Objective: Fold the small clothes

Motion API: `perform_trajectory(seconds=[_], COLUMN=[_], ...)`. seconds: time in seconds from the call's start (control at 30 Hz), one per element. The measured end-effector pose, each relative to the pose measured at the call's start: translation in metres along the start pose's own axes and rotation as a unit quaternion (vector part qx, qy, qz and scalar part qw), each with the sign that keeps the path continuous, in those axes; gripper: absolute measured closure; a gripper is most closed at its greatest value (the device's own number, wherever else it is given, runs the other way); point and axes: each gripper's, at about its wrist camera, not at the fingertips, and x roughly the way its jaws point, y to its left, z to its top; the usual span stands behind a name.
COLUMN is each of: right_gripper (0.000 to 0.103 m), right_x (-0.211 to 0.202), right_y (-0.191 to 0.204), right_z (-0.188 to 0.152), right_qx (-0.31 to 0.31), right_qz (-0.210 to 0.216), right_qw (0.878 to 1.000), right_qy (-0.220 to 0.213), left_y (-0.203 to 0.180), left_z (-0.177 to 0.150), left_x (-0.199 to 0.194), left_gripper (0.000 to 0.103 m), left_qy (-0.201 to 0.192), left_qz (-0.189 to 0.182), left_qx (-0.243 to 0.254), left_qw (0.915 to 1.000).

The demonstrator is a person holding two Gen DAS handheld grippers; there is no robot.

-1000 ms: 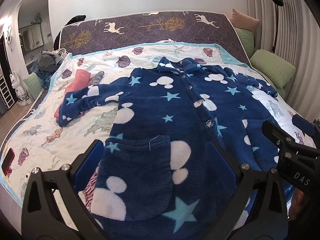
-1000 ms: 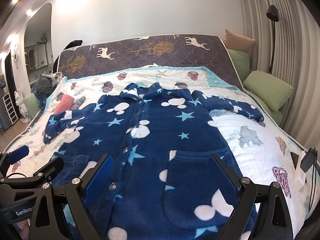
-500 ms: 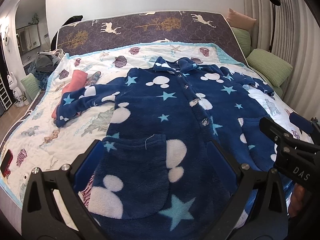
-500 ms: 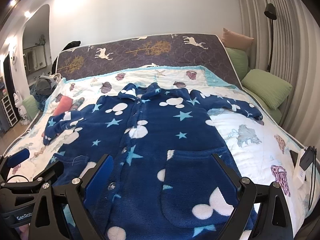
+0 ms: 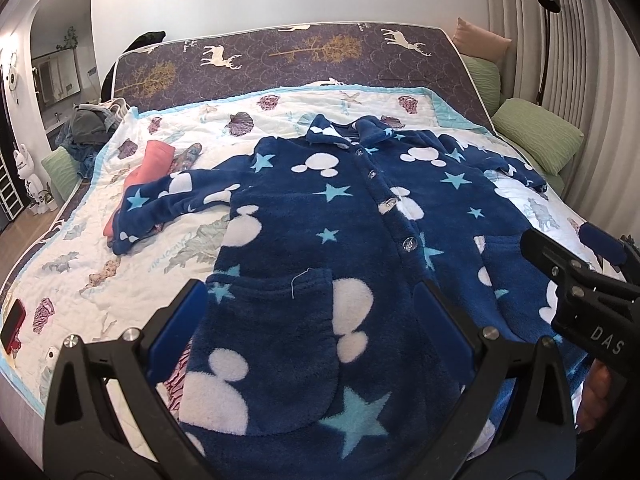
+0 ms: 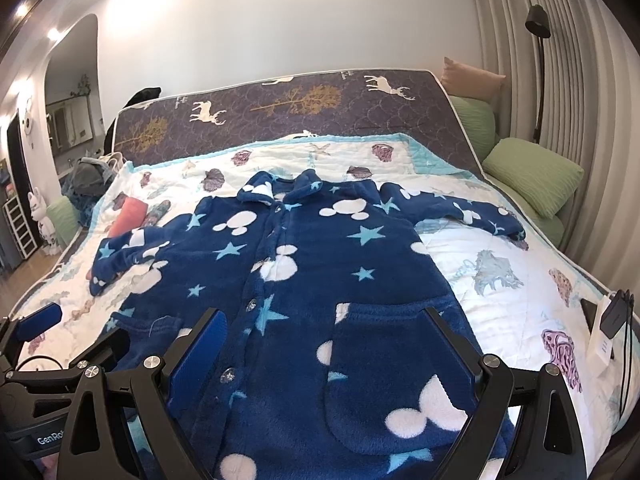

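We work over a wide bed (image 5: 280, 108) covered in a white quilt printed with shells and sea creatures, and across its middle lies the task's thing, a dark blue fleece children's robe (image 5: 340, 216) with white mouse-head shapes and pale blue stars, spread face up, buttoned, collar toward the headboard and both sleeves stretched out sideways. Our left tool (image 5: 312, 316) hangs just above the hem over the left patch pocket (image 5: 276, 344), its blue-padded jaws wide apart and holding nothing; our right tool (image 6: 324, 344) hangs the same way over the right patch pocket (image 6: 400, 372), also spread wide and empty. By our judgement no fold is made yet, so the risks lie ahead: the thick pile may lead us to pinch only the pocket flap and not the full hem, so the layer beneath stays behind; lifting both sides unevenly could skew the fold. A folded coral-pink cloth (image 5: 150, 164) lies under the left sleeve's cuff and may drag along with it. A small red phone (image 5: 12, 322) sits at the bed's left edge and could get knocked off.
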Motion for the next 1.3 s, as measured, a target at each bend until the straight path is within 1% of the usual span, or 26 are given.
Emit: perform_trajectory(seconds=[1.3], right_gripper=[0.006], right_x=[-0.0037], right_y=[0.0048], right_z=[-0.0031], right_qx=[-0.003], right_qz=[0.001], right_qw=[1.000], right_qy=[0.002], left_y=[-0.0011], left_z=[-0.0083], left_x=[-0.0056], left_gripper=[0.001], left_qy=[-0.002], left_qz=[-0.008], left_qx=[-0.005], left_qw=[1.0000])
